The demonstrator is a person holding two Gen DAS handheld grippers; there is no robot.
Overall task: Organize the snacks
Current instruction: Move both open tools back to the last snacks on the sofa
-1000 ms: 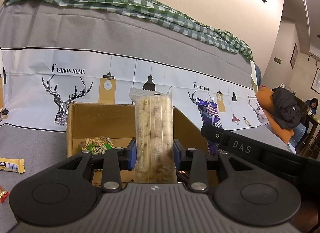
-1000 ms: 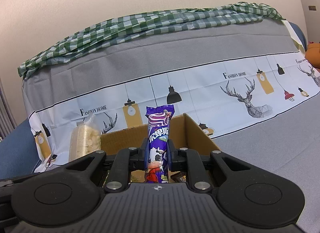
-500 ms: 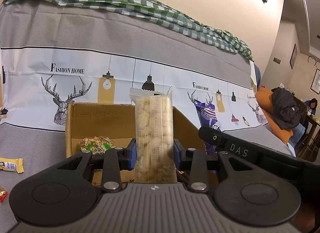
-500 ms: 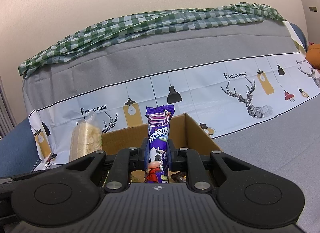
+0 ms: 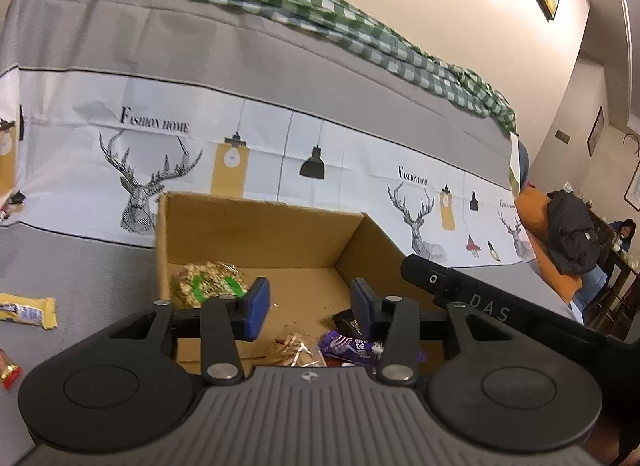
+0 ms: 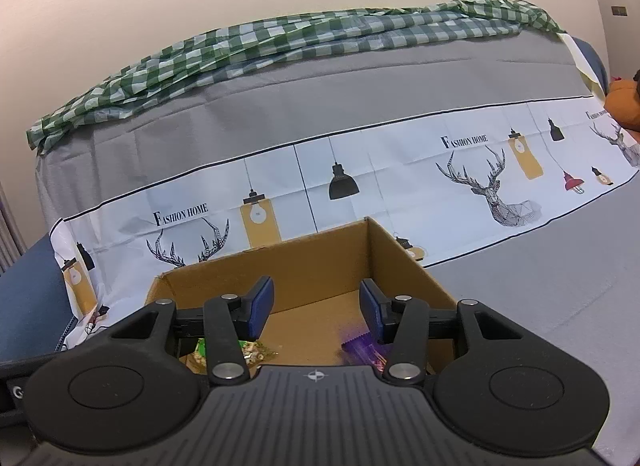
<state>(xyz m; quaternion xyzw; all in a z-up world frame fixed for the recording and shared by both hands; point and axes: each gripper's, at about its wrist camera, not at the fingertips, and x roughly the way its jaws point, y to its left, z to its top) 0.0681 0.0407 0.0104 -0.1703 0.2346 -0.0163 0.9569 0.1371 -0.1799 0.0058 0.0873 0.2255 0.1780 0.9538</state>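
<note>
An open cardboard box [image 5: 260,221] [image 6: 304,262] stands on the grey cover in front of both grippers. My left gripper [image 5: 310,310] hangs over its near edge, jaws opening, with nothing between the blue pads. Below it lie a clear crinkled snack pack [image 5: 298,352] and a purple wrapper [image 5: 352,346]. A green nut pack [image 5: 206,286] [image 6: 252,352] rests at the box's left. My right gripper [image 6: 316,310] is over the same box, jaws opening and empty. The purple wrapper [image 6: 362,350] shows blurred under its right finger. The right gripper's black body [image 5: 488,310] sits close beside my left one.
A yellow snack bar [image 5: 26,310] and a red candy [image 5: 8,370] lie on the grey cover left of the box. Behind the box rises a sofa back with a deer-print cloth [image 6: 492,189] and a green checked cloth [image 6: 280,41]. A person sits far right [image 5: 624,229].
Both grippers have let go: the tall puffed snack pack has left the left jaws and the purple bar has left the right jaws. Both now lie in the box.
</note>
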